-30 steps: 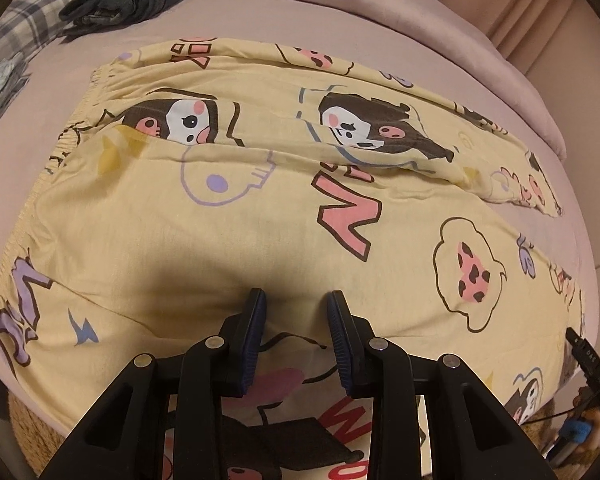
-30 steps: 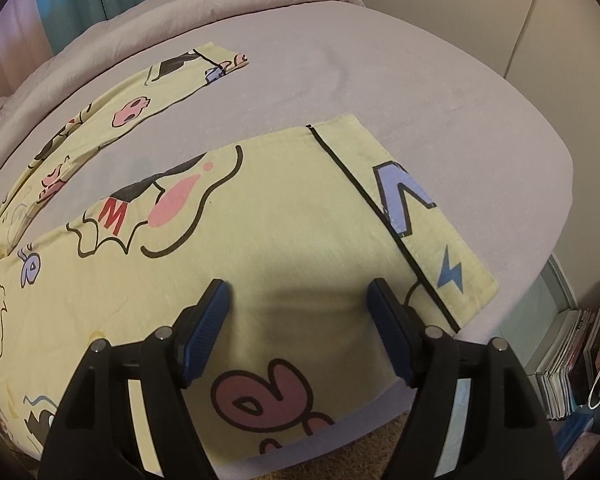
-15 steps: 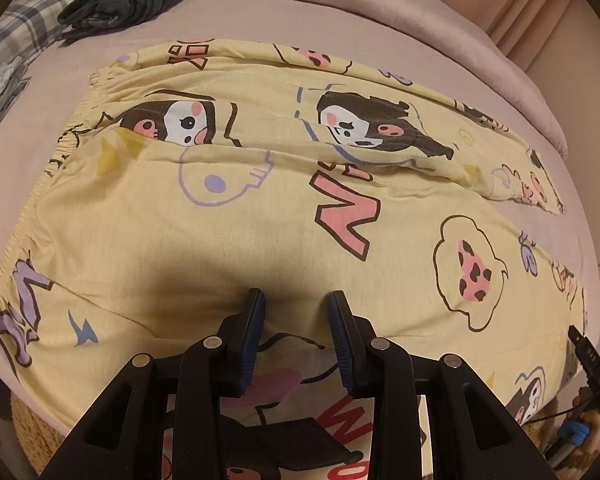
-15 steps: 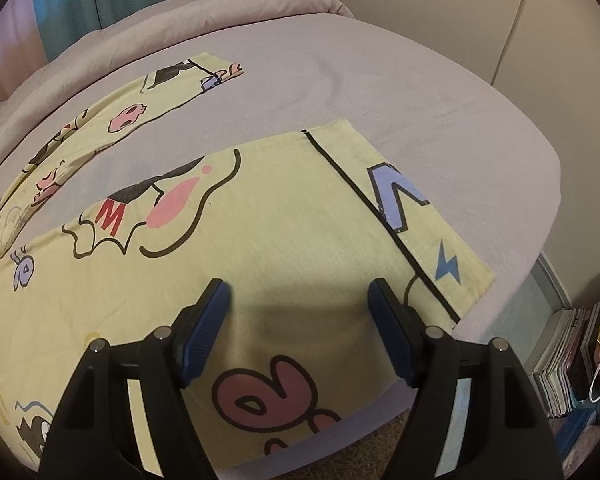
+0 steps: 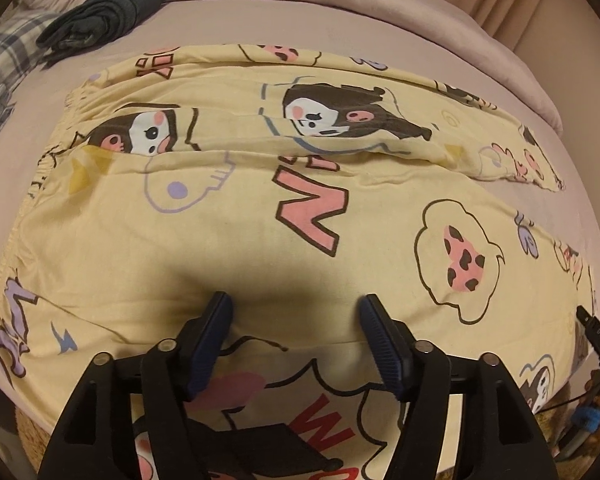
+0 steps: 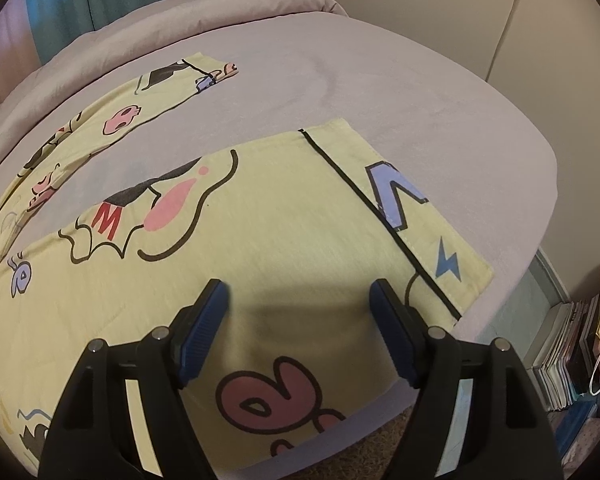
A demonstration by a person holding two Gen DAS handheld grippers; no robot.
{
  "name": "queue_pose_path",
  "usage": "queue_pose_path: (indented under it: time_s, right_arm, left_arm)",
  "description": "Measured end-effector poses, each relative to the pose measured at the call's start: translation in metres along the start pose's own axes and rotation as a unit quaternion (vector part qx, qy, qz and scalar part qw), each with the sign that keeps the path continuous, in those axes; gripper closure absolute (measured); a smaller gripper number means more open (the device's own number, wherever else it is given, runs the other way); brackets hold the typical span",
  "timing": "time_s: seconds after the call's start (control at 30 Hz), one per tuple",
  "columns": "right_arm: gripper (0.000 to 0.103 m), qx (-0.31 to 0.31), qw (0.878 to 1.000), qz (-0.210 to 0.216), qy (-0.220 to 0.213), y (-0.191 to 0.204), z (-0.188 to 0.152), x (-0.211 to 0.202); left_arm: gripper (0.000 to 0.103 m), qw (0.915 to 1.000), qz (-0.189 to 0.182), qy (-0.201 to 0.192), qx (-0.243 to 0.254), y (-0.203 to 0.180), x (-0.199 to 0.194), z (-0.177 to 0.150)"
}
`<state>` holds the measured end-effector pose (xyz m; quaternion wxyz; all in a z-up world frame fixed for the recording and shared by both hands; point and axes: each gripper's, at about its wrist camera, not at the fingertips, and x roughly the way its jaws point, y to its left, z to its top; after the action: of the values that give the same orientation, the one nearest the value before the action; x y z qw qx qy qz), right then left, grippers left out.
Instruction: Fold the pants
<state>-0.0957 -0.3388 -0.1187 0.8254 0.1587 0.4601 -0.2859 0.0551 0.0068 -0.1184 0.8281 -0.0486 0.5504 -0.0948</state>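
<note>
We read a pink "N" and red "W" printed on the yellow pants (image 5: 228,240), a red "M" and blue "M" near the cuff (image 6: 428,232), "DAS" on a black tag (image 5: 598,334)

the left gripper (image 5: 296,320) hovers over the yellow cartoon-print pajama pants (image 5: 236,232), its blue-padded fingers (image 5: 214,336) spread wide with nothing between them. the pants lie flat on a mauve bed (image 5: 260,20), elastic waistband (image 5: 40,168) at left. folded dark clothing (image 5: 104,12) sits beyond.
</note>
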Motion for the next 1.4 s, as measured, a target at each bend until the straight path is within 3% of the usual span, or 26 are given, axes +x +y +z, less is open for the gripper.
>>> queue_pose_path:
  time_s: [0.4,0.73,0.97,1.03,1.13,1.23,1.3,1.4]
  right_arm:
    - [0.028,0.000,1.000,-0.005,-0.003,0.000,-0.002,0.000]
    - [0.028,0.001,1.000,-0.003,-0.005,0.000,-0.002,0.000]
    - [0.028,-0.005,1.000,-0.005,0.001,0.001,0.001,-0.001]
    - [0.028,-0.012,1.000,0.000,0.010,0.002,0.005,-0.003]
    - [0.028,-0.024,0.999,0.017,0.028,0.003,0.016,-0.014]
    - [0.028,-0.032,0.999,0.043,0.007,0.006,0.038,-0.036]
    - [0.028,-0.044,0.998,0.053,-0.007,0.012,0.057,-0.047]
    - [0.027,-0.050,0.995,0.080,-0.023,0.023,0.099,-0.057]
  left_arm:
    - [0.012,0.9994,0.004,0.005,0.033,-0.014,0.007,0.000]
    - [0.003,0.9987,0.021,0.006,0.046,-0.022,0.013,0.000]
    - [0.006,0.9987,0.010,0.016,0.048,-0.024,0.011,0.004]
    - [0.017,0.9992,0.003,0.019,0.035,-0.018,0.003,0.010]
    - [0.018,0.9993,-0.036,-0.004,0.001,0.001,-0.022,0.026]
    - [0.018,0.9971,-0.043,-0.047,-0.042,0.031,-0.051,0.052]
    - [0.018,0.9947,-0.038,-0.070,-0.065,0.054,-0.063,0.072]
    - [0.018,0.9919,0.007,-0.084,-0.096,0.090,-0.067,0.105]
